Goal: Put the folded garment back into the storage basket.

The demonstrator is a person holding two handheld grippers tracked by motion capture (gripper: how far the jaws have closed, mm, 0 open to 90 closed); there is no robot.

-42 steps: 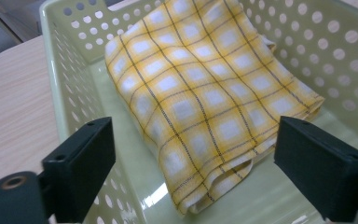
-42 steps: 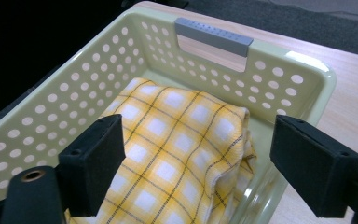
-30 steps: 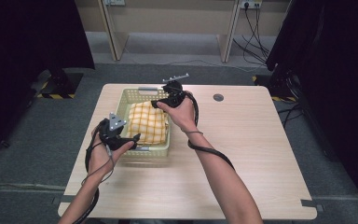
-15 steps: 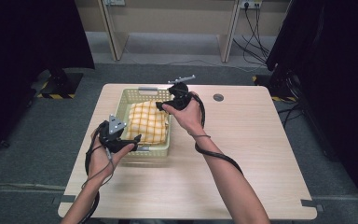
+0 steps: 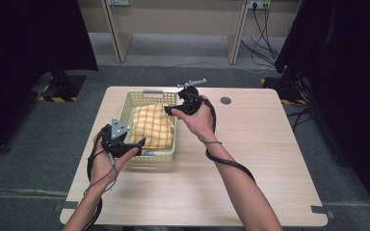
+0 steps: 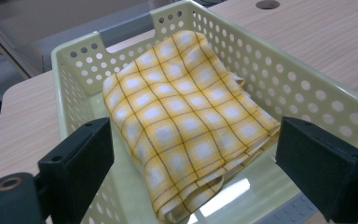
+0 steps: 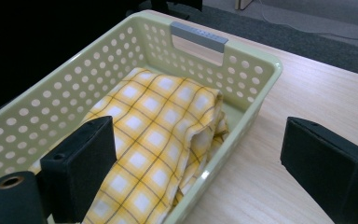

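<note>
Hovering at the near left corner of the pale green perforated basket point(image 5: 135, 99), the left claw point(image 5: 139, 143) has its jaws wide apart and nothing between them. Just ahead of this claw, inside the basket, lies the folded yellow checked cloth point(image 5: 152, 125). At the far right corner of the basket is the right claw point(image 5: 169, 110), above the rim. Its jaws have just been opening and now stand wide apart, with nothing clamped; the cloth lies below and left of them. The basket sits on the light wooden surface point(image 5: 250, 159).
</note>
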